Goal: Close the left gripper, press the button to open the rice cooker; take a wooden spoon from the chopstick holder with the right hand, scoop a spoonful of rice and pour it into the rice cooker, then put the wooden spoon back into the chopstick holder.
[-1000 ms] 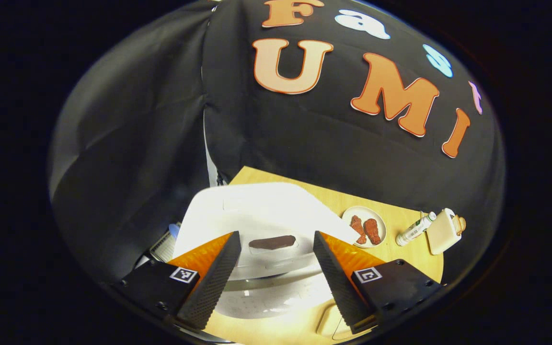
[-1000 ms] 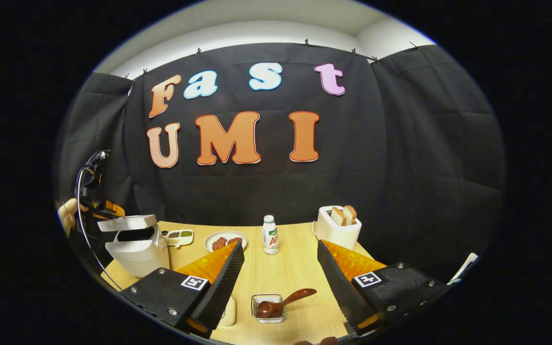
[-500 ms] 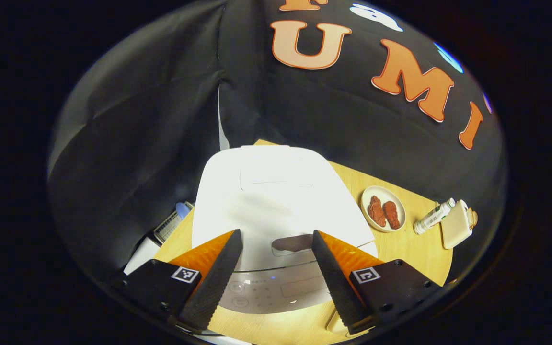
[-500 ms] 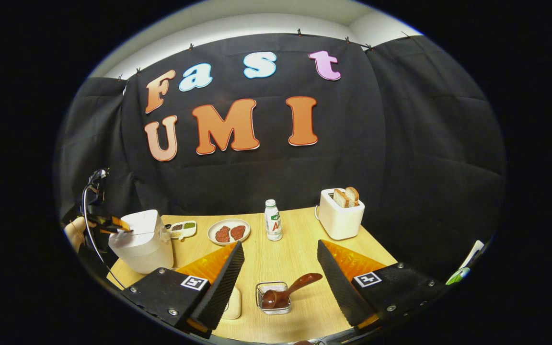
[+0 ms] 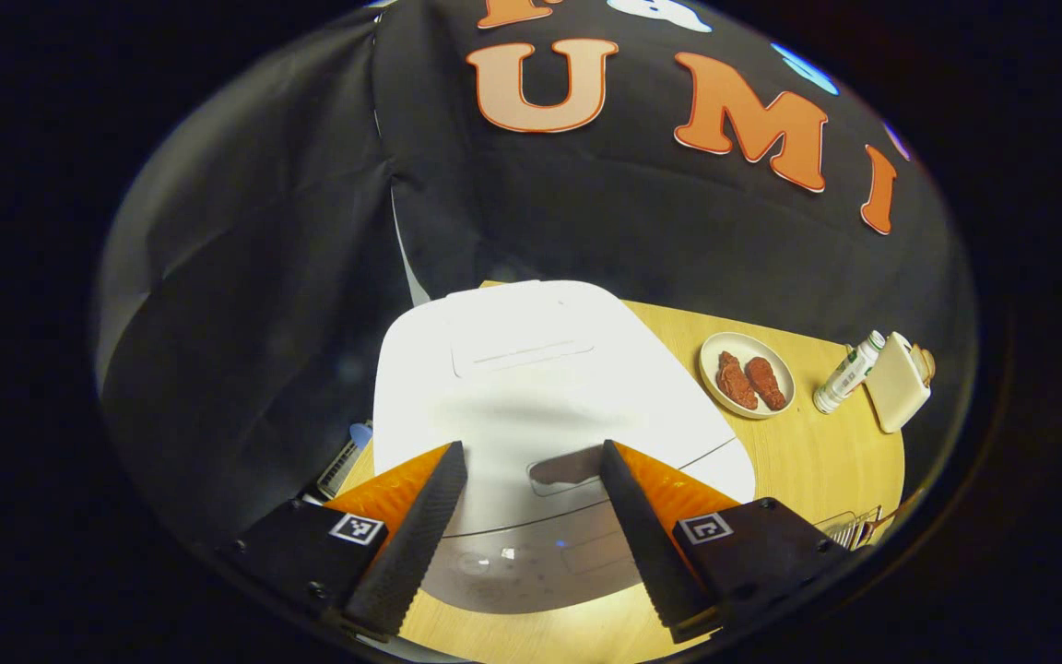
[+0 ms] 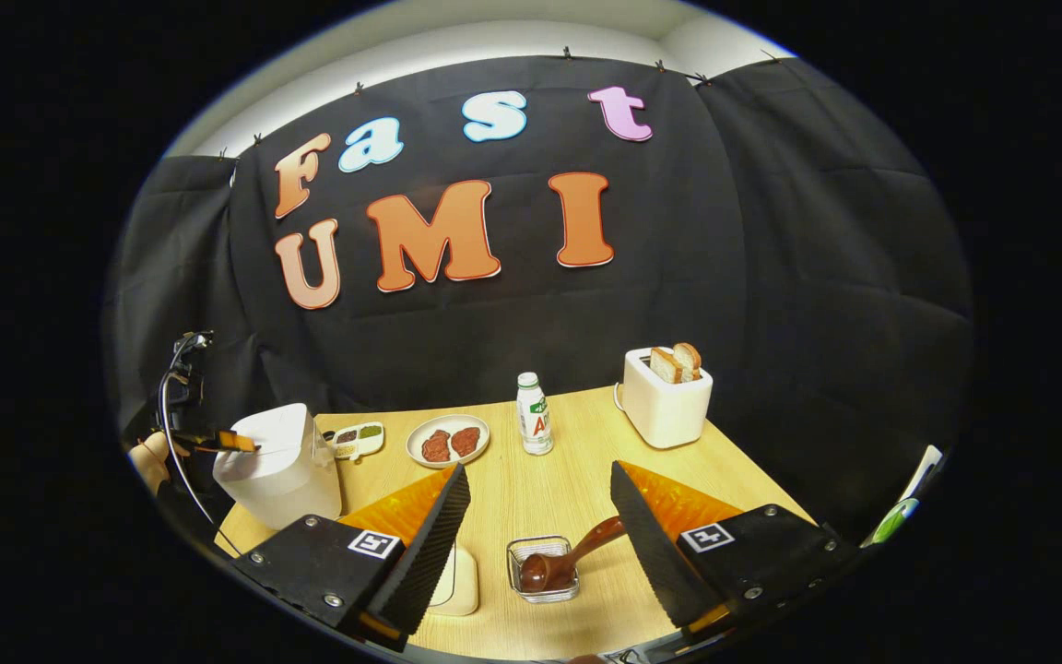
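Note:
The white rice cooker (image 5: 531, 387) stands right below my left gripper (image 5: 531, 450), lid down. That gripper is open, its fingers straddling the lid's front button (image 5: 568, 468) from above, with nothing between them. In the right gripper view the cooker (image 6: 277, 461) is at the table's left end, with the left gripper (image 6: 218, 441) and a hand (image 6: 148, 458) over its top. My right gripper (image 6: 538, 468) is open and hangs above the table. Below it the wooden spoon (image 6: 568, 558) lies bowl-down in the small clear holder (image 6: 542, 590), its handle leaning right.
On the wooden table (image 6: 577, 480) stand a plate of meat (image 6: 448, 441), a small sauce dish (image 6: 356, 438), a bottle (image 6: 534, 424) and a toaster (image 6: 667, 401) holding bread. A cream container (image 6: 457, 581) sits left of the holder. Black cloth walls close in behind.
The cooker's lid, raised a second ago, has come down shut. The left gripper now sits higher above it, still open. The right gripper has pulled back slightly.

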Demonstrator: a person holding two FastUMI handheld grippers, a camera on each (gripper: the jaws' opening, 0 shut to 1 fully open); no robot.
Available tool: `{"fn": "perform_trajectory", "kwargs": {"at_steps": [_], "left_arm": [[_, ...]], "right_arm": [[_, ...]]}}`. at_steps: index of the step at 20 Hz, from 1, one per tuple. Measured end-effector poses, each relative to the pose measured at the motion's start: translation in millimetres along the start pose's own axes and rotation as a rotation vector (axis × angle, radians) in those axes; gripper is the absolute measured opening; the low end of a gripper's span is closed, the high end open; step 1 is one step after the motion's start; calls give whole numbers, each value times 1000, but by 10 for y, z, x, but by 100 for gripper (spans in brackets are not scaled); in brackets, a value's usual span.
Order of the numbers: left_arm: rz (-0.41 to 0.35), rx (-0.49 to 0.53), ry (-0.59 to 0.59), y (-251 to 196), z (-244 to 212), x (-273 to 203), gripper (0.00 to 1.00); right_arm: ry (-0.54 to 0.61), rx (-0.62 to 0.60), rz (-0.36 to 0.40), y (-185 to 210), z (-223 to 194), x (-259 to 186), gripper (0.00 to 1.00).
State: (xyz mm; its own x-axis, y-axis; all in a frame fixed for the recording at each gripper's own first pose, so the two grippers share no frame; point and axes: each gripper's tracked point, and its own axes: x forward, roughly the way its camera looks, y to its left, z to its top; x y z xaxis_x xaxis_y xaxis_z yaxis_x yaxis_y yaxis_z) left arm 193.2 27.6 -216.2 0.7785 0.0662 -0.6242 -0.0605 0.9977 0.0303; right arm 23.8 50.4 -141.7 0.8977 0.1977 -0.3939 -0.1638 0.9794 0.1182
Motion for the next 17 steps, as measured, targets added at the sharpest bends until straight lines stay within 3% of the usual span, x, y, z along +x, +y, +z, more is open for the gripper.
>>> {"fn": "perform_trajectory", "kwargs": {"at_steps": [6,12,17], "left_arm": [[-5,46,-207,62,564,-785,100],[-45,16,-495,93,1254,-2018,99],[-66,-27,-657,168,1457,-2795,99]], "right_arm": [[-64,-5,-22,-54,348,-111,95],[-139,-22,-31,-36,708,-241,95],[-204,-35,-48,-32,955,-404,95]]}}
